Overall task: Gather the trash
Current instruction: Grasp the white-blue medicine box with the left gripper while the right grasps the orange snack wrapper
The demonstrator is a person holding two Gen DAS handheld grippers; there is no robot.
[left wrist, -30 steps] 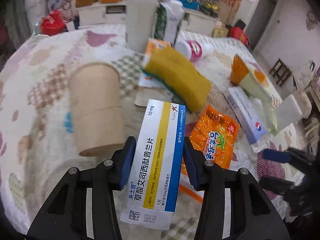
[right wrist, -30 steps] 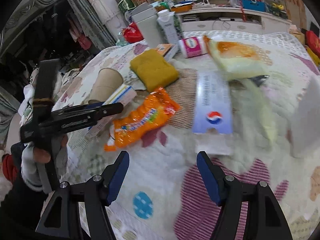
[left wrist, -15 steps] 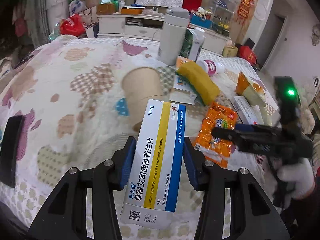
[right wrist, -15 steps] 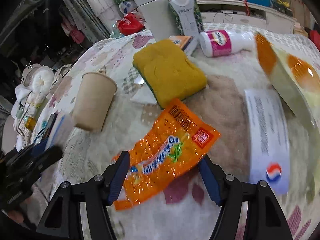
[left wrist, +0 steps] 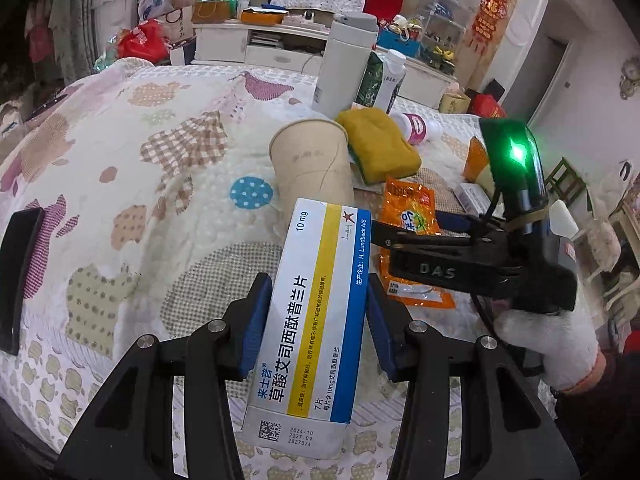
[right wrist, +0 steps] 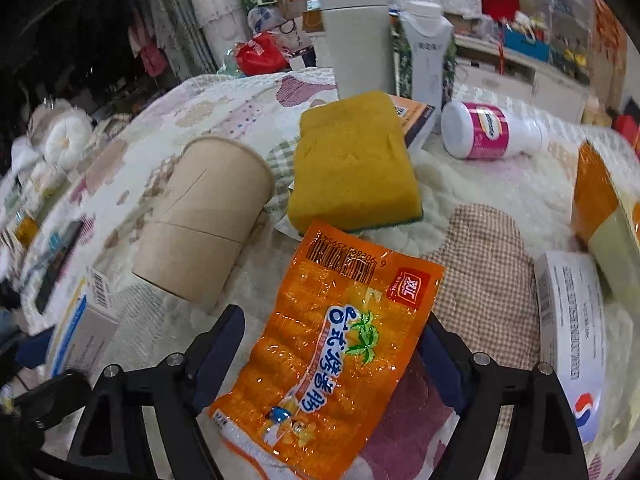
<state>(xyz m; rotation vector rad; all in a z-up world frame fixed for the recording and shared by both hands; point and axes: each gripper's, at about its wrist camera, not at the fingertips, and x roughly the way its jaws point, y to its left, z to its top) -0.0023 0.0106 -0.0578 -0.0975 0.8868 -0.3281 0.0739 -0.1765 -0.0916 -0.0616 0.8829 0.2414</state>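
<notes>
Trash lies scattered over the patterned bed quilt (left wrist: 132, 152), and you already have one piece in hand: the medicine box (left wrist: 316, 312) sits clamped between the blue pads of your left gripper (left wrist: 316, 324), jaws closed against its long sides, the box raised above the quilt and tilted a little to the right

Your right gripper (right wrist: 332, 364) has its jaws spread wide on either side of the orange snack packet (right wrist: 340, 340), which lies flat on the quilt; neither pad visibly presses the packet, though the right edge of the plastic covers part of that pad

Just beyond the packet rests the yellow sponge (right wrist: 356, 164), its near edge touching or overlapping the packet's top. To the left of the sponge the brown paper cup (right wrist: 204, 220) lies on its side. A pink-labelled white bottle (right wrist: 488, 130) lies tipped over to the right of the sponge, and a white carton with a red-and-blue logo (right wrist: 572, 328) lies at the packet's right

From the left wrist view your gloved right hand (left wrist: 548, 344) grips the handle of the right gripper, a green light (left wrist: 516, 152) glowing on top
</notes>
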